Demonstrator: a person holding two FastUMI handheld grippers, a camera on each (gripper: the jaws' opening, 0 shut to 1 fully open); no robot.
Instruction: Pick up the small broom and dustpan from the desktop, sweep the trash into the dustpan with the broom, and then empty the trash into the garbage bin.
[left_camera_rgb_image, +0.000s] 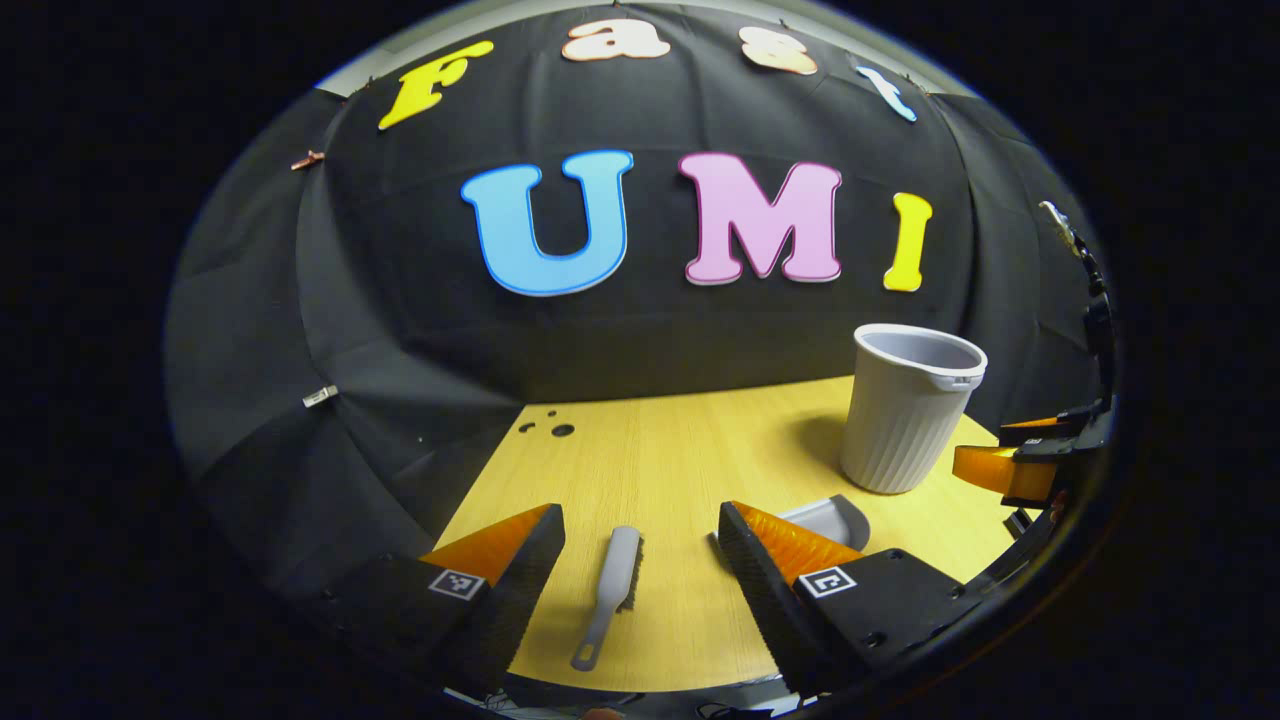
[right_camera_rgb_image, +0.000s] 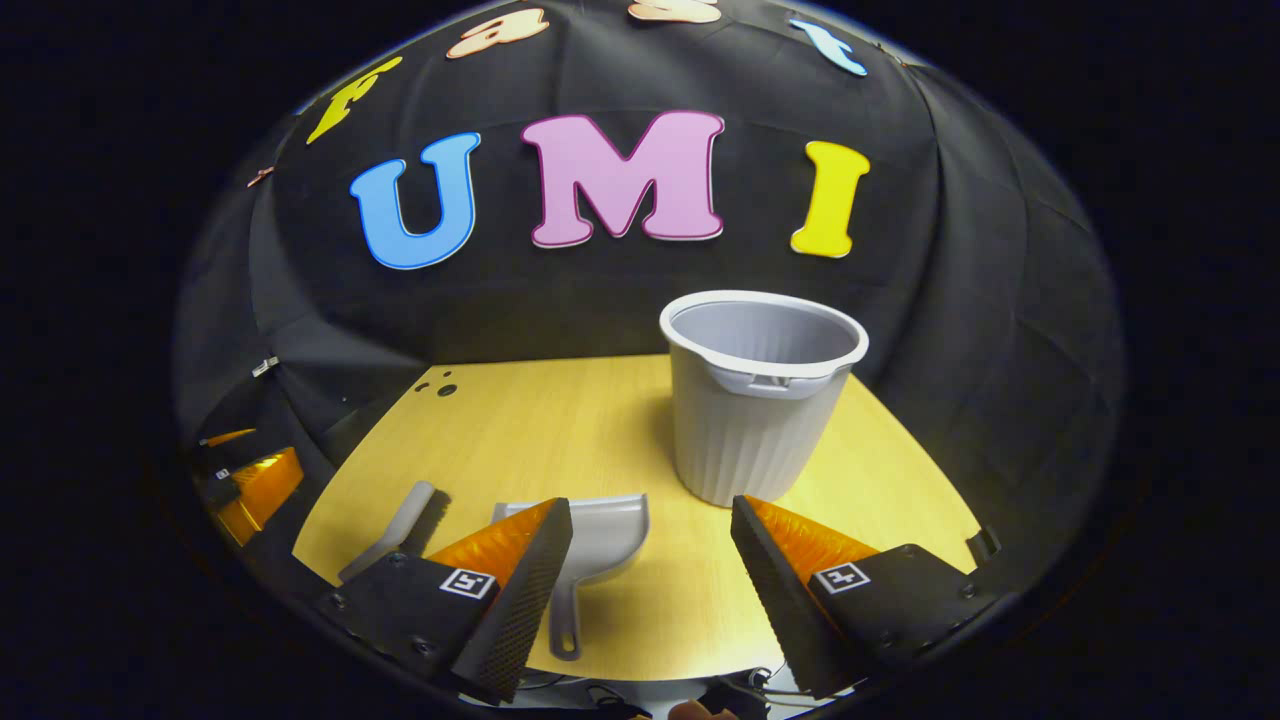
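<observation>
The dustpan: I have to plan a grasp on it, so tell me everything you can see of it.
The dustpan is small, pale grey and looks like plastic. It has a shallow scoop with a raised rim and a slim handle ending in a hanging hole. It lies flat on the wooden desk, handle pointing toward the camera, between the broom and the bin, touching neither. The right hand-held gripper hovers open over it; one finger hides part of the scoop.

Bright, even light — sharp centre, warped edges
</observation>
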